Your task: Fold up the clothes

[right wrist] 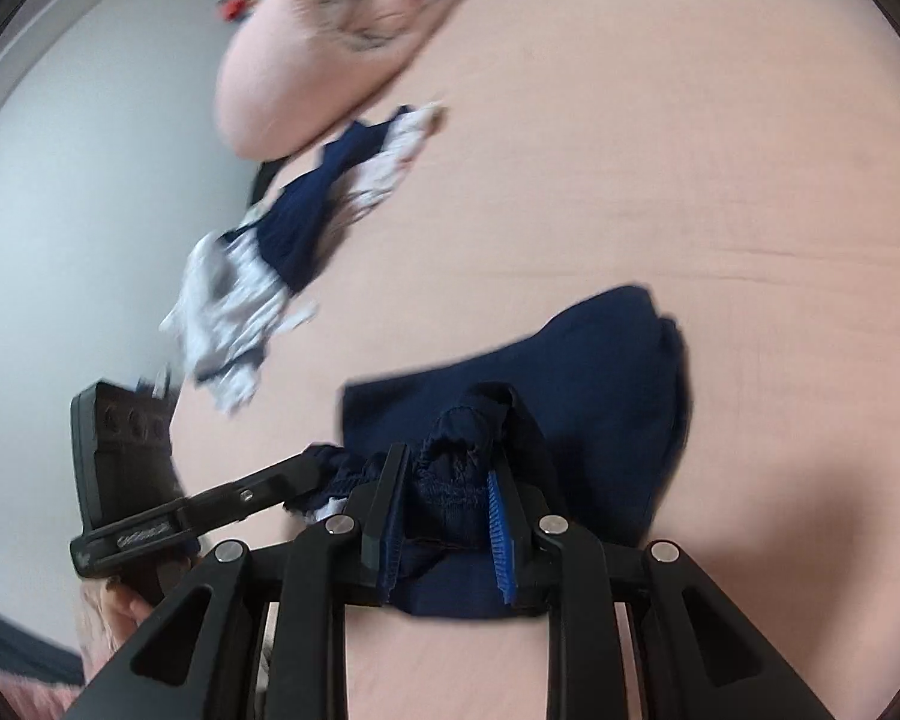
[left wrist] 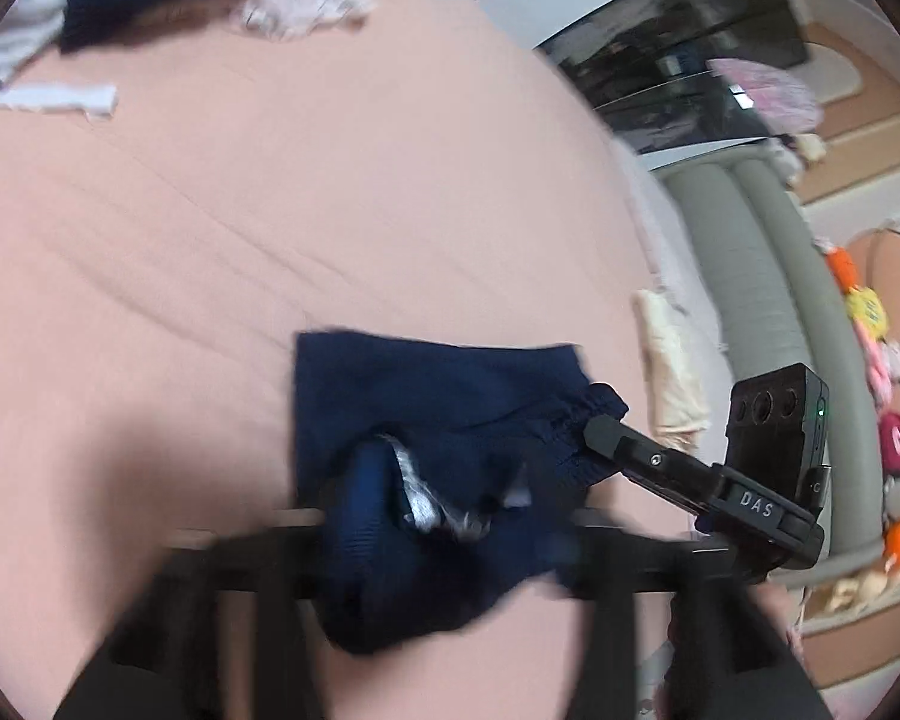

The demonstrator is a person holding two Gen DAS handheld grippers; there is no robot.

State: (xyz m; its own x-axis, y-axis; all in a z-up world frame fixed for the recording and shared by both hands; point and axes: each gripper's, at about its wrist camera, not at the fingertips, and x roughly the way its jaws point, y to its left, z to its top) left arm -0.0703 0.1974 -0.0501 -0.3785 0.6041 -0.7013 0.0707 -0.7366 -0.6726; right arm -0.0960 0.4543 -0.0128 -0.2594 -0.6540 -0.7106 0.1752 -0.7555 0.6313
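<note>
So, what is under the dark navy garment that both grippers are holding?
Under the dark navy garment lies the pink bed sheet, visible all around it. The sheet directly beneath is covered, so anything there cannot be seen.

Home bedroom: pink-sheeted bed [left wrist: 330, 210], pillow [right wrist: 306, 60], strewn clothes [right wrist: 282, 240]

We see navy shorts [right wrist: 570, 372] partly folded on the pink bed, elastic waistband bunched and lifted, far half lying flat.
</note>
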